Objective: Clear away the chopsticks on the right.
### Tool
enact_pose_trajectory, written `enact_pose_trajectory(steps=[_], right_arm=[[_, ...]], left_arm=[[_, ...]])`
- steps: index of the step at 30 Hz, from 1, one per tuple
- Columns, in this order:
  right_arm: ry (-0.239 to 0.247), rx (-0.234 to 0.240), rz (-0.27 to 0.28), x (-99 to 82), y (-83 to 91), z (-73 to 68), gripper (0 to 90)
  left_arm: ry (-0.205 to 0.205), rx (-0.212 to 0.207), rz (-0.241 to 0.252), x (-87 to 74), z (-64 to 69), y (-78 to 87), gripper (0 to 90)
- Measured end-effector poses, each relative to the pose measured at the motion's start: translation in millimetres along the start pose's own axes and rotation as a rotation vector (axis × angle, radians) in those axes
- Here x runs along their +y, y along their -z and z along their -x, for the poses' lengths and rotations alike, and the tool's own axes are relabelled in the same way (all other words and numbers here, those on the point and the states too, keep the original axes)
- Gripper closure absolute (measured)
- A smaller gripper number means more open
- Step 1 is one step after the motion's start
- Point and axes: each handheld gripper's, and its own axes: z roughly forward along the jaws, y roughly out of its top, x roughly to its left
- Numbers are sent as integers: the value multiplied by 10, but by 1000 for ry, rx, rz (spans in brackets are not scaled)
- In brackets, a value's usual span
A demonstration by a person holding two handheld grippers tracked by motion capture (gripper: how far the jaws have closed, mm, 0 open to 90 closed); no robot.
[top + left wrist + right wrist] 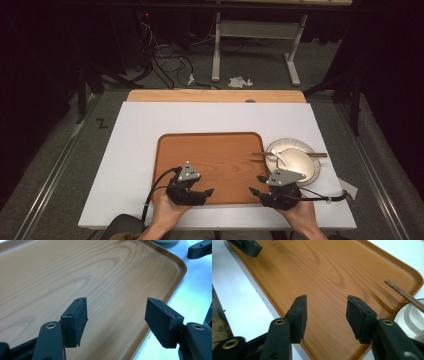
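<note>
A person sits at a table covered with a white sheet (150,125), holding a two-jaw gripper in each hand over the near edge of a wooden tray (210,150). The left gripper (204,192) hovers above the tray's near left part, its jaws spread wide with nothing between them — in the left gripper view the bare wood grain of the tray (75,272) lies under the open pads. The right gripper (256,186) hangs over the tray's near right corner, jaws likewise released and empty, as the right gripper view shows. Just beside the tray's right edge, on the white sheet, stands a pale plate (300,150) with a shallow bowl (295,165) on it, a white spoon (277,156) lying in the bowl and brown chopsticks (292,154) resting across it, their tips reaching over the tray's rim. These dishes look like the work in hand, and the right gripper is the nearer one. To do the step well, it seems wise to deal with the loose chopsticks first, or keep the dishes level, since the sticks could roll off; a grip on the plate's rim should be firm and low. Counted: one tray, one plate, one bowl, one spoon, chopsticks that appear to be one pair — too close together to separate — and two grippers.
</note>
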Motion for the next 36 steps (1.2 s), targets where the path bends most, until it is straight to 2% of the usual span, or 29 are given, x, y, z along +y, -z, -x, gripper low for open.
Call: enact_pose_trajectory(steps=[3, 6, 8, 14, 18, 23, 27, 33, 36], right_arm=[[-21, 17, 23, -4, 20, 30, 523], [-12, 9, 28, -11, 42, 56, 529], [-28, 13, 33, -2, 48, 65, 530], [-20, 14, 32, -7, 46, 56, 522], [-37, 27, 34, 2, 53, 60, 514], [-10, 15, 51, -5, 102, 74, 514], [-28, 17, 93, 4, 170, 89, 513], [-36, 20, 101, 19, 226, 121, 512], [-20, 16, 105, 17, 257, 134, 516]], left_arm=[[-4, 1, 2, -2, 13, 6, 346], [-4, 4, -4, -3, 8, 0, 346], [-2, 1, 2, -3, 5, 5, 346], [-1, 2, -2, -2, 6, 2, 348], [0, 5, 1, -4, 1, 12, 347], [0, 7, 1, -4, 3, 13, 347], [3, 13, 3, -7, -2, 23, 345], [19, 20, 11, -11, -22, 49, 348], [17, 20, 8, -10, -22, 45, 348]])
